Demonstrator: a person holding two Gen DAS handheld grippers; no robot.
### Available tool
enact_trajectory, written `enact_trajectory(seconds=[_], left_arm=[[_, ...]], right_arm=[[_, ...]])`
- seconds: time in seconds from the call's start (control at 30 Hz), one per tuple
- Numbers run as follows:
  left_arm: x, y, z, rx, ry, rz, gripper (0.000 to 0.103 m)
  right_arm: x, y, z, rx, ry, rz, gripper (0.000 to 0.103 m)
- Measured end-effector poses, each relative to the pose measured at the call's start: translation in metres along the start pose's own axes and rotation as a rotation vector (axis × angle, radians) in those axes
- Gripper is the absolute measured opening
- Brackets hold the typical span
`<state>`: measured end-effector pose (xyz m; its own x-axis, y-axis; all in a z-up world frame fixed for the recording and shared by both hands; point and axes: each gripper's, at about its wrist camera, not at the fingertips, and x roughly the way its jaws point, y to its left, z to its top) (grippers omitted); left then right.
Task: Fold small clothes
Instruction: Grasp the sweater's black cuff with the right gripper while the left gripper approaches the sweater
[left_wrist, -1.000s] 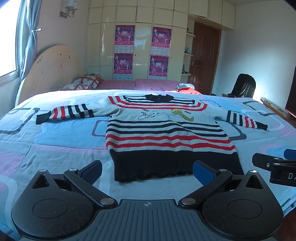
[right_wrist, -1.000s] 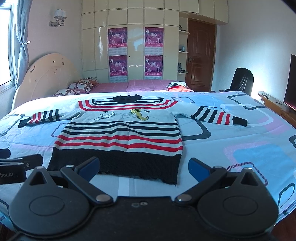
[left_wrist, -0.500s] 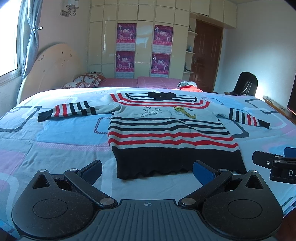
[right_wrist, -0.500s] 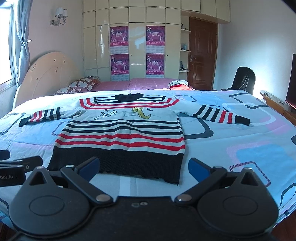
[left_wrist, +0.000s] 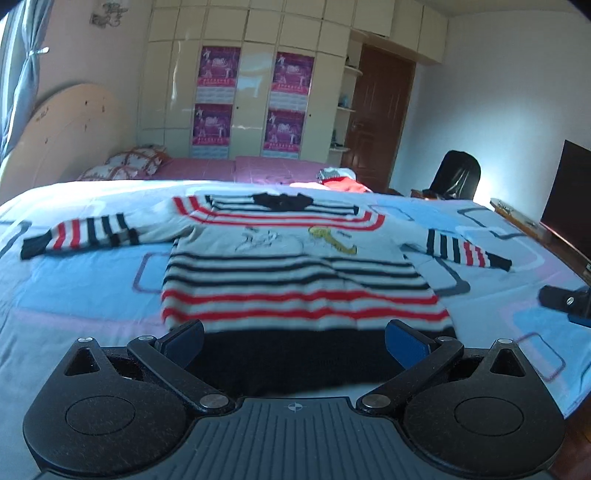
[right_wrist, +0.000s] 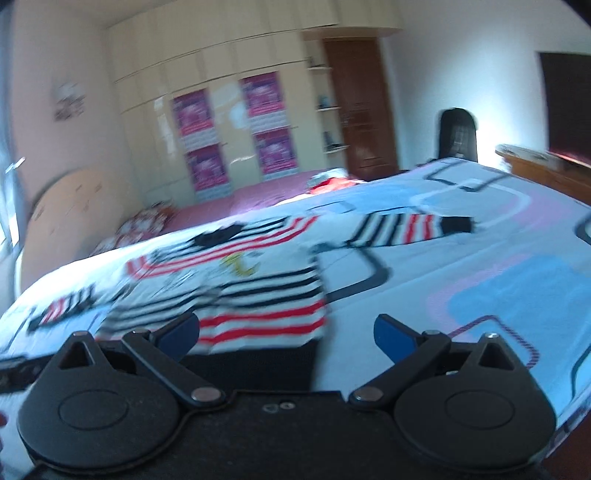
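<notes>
A small striped sweater (left_wrist: 295, 280) in white, red and black lies flat on the bed, sleeves spread to both sides, black hem nearest me. My left gripper (left_wrist: 295, 338) is open, its blue pads straddling the black hem band from above. In the right wrist view the same sweater (right_wrist: 258, 295) lies tilted and blurred; my right gripper (right_wrist: 286, 334) is open over the hem's right corner. Its tip (left_wrist: 565, 301) also shows at the right edge of the left wrist view. Neither gripper holds any cloth.
The bed cover (left_wrist: 92, 295) is light blue with pink and grey outlines. A headboard (left_wrist: 62, 129) and pillows (left_wrist: 136, 162) are at the far left, a wardrobe (left_wrist: 251, 92) behind. A black chair (left_wrist: 458, 173), wooden stand (left_wrist: 517, 218) and dark screen (left_wrist: 569, 192) stand right of the bed.
Both grippers have moved forward over the sweater's hem. The right gripper has tilted and is moving fast, so its view is blurred. Both stay open.
</notes>
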<state>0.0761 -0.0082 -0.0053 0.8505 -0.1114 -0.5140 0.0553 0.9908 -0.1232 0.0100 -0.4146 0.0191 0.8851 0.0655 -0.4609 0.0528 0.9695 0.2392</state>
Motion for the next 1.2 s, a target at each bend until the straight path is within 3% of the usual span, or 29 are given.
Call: enact_trajectory(seconds=[0.17,0.37,0.43,0.47,0.57,0.63,0.67,0.77,0.87,0.93,0.97,1.0,1.03,1.2], left_arm=[[0.053,-0.01,0.033,-0.011,-0.057,0.049,0.103],[0.149,-0.027,0.063,-0.089,0.006,0.095,0.103],[0.18,-0.038,0.071,-0.089,0.031,0.104,0.103],[0.193,-0.043,0.074,-0.092,0.034,0.118,0.103],[0.227,-0.055,0.08,-0.105,0.066,0.136,0.103],[0.244,-0.062,0.082,-0.105,0.098,0.148,0.103],[0.251,-0.065,0.082,-0.098,0.115,0.151,0.103],[0.271,-0.074,0.079,-0.084,0.169,0.168,0.103],[0.288,-0.081,0.078,-0.097,0.219,0.151,0.103],[0.296,-0.086,0.079,-0.099,0.238,0.141,0.103],[0.301,-0.088,0.079,-0.1,0.246,0.137,0.103],[0.306,-0.091,0.08,-0.101,0.253,0.132,0.103],[0.31,-0.094,0.081,-0.102,0.259,0.126,0.103],[0.318,-0.105,0.091,-0.057,0.237,0.125,0.103]], right_arm=[[0.06,-0.073,0.04,0.164,-0.065,-0.063,0.098],[0.16,-0.14,0.075,0.241,-0.066,-0.147,0.093],[0.199,-0.171,0.083,0.303,-0.048,-0.166,0.068],[0.217,-0.186,0.087,0.34,-0.034,-0.175,0.039],[0.264,-0.228,0.089,0.451,0.008,-0.215,0.043],[0.283,-0.248,0.087,0.515,0.0,-0.243,0.053],[0.291,-0.258,0.088,0.553,0.002,-0.248,0.065],[0.309,-0.281,0.078,0.695,0.016,-0.202,0.064],[0.319,-0.287,0.077,0.733,0.004,-0.182,0.057],[0.327,-0.295,0.076,0.799,0.005,-0.132,0.051],[0.33,-0.299,0.076,0.824,0.016,-0.124,0.043],[0.333,-0.303,0.077,0.835,0.032,-0.129,0.02],[0.336,-0.305,0.08,0.816,0.05,-0.138,0.008],[0.323,-0.299,0.085,0.517,0.104,-0.25,0.004]])
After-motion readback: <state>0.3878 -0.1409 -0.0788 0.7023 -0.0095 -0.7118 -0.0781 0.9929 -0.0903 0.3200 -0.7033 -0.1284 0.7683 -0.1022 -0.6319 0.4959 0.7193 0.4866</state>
